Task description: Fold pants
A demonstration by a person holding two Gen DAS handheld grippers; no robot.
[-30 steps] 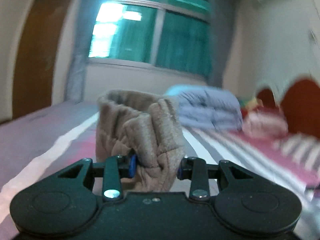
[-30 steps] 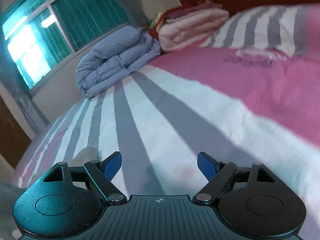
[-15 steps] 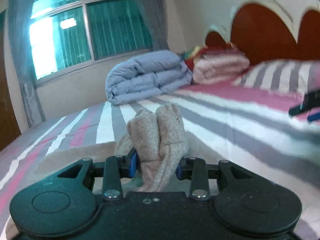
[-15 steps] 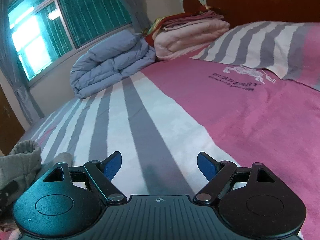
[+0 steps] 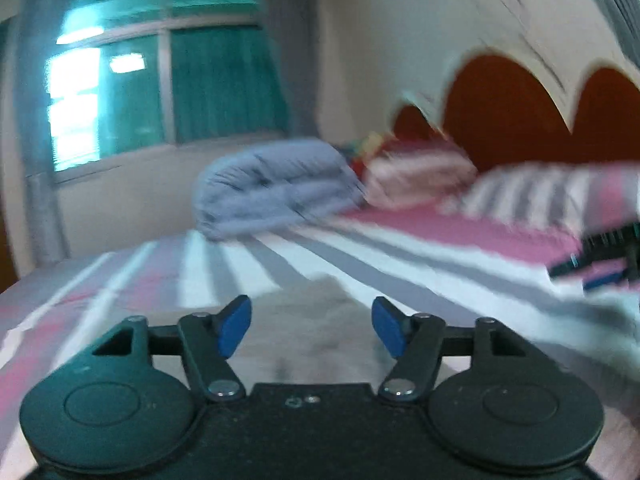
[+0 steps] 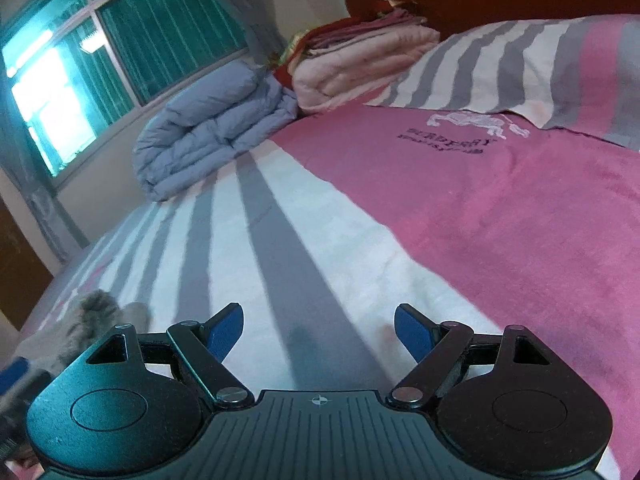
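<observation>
Left wrist view: your left claw (image 5: 311, 326) is spread wide, nothing between the blue pads (image 5: 234, 330). The pants (image 5: 316, 320), a beige fleecy heap, lie on the bed (image 5: 248, 264) just past the pads at 12 o'clock, flat and low. The frame is motion-blurred, so I can't tell whether the pads touch the cloth. At 3 o'clock you can see the other tool's dark edge, well apart from the heap.

Right wrist view: your right claw (image 6: 319, 330) is also spread wide and empty, hovering over a grey stripe of the bedspread. The pants (image 6: 96, 312) show only as a fuzzy lump at 9 o'clock, beside that claw's left housing. So the right claw isn't lined up on the garment; it sits parked off to the side, probably to keep clear of the left one.

Background: the folded blue duvet (image 6: 212, 128) and the pink blanket stack (image 6: 360, 64) sit at 11–12 o'clock by the window (image 6: 120, 52) and headboard (image 5: 520, 108), the striped pillow (image 6: 540, 64) at 2 o'clock. None are near the work.

My read: neither claw holds cloth, so a fold is either just laid down or not begun. How tidy the heap is can't be judged here. For the next move, swing the right claw toward 9 o'clock to find an edge. Fleece is thick and may bunch, so pinch a single layer.
</observation>
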